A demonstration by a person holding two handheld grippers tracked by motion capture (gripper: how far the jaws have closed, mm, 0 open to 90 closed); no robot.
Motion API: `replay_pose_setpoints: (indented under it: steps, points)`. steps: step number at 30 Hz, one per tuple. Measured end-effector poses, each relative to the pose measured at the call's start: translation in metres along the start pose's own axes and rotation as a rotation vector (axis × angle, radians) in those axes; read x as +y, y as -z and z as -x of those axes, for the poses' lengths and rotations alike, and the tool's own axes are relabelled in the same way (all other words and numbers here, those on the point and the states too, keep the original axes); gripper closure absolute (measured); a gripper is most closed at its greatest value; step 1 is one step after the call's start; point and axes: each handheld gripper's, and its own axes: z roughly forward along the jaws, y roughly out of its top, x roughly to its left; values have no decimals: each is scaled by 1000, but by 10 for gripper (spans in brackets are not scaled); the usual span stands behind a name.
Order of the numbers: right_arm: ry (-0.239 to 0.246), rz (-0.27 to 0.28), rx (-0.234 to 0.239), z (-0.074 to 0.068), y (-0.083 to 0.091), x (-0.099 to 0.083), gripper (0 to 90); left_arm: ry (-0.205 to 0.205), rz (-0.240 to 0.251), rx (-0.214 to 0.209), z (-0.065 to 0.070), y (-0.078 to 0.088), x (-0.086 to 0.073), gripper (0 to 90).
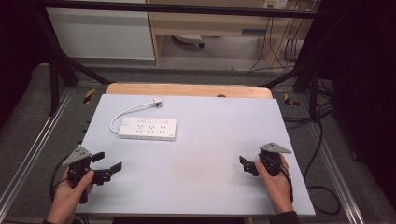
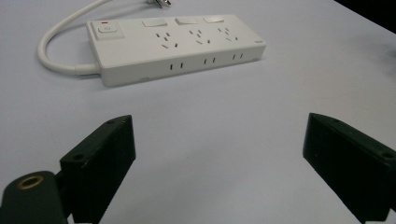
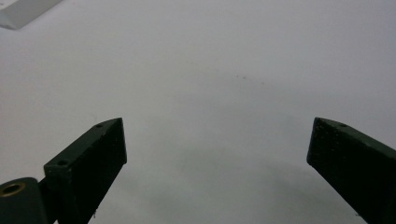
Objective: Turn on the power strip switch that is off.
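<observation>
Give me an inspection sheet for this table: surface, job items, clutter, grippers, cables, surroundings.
Surface: pale grey tabletop, flat, faint smudges in the right gripper view.
Job's things: white power strip lying flat at the far left, three socket groups, rocker switches along its top; its white cord loops off the left end, plug lying unplugged on the table.
Clutter: nothing seen.
Grippers: left gripper near the left front edge, jaws wide apart, empty, pointed towards the strip; right gripper near the right front, jaws apart, empty.
Cables: a black cable trails from the right gripper off the table edge.
Surroundings: black frame, wooden cabinet behind, floor cables at right.
</observation>
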Motion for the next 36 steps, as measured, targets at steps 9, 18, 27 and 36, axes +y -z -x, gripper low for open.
replay_pose_setpoints:
  steps: [9,18,27,36]
  points:
    - [6,-12,-5,-3,-2,1,48,-3,0,-17,1,1,0,95]
    - [2,-9,-8,-2,-1,2,47,-14,24,-32,7,0,2,98]
    - [22,1,-23,-4,2,2,54,-10,5,-17,14,-6,14,106]
    - [-3,22,-28,0,4,5,59,-4,1,-39,25,-8,27,102]
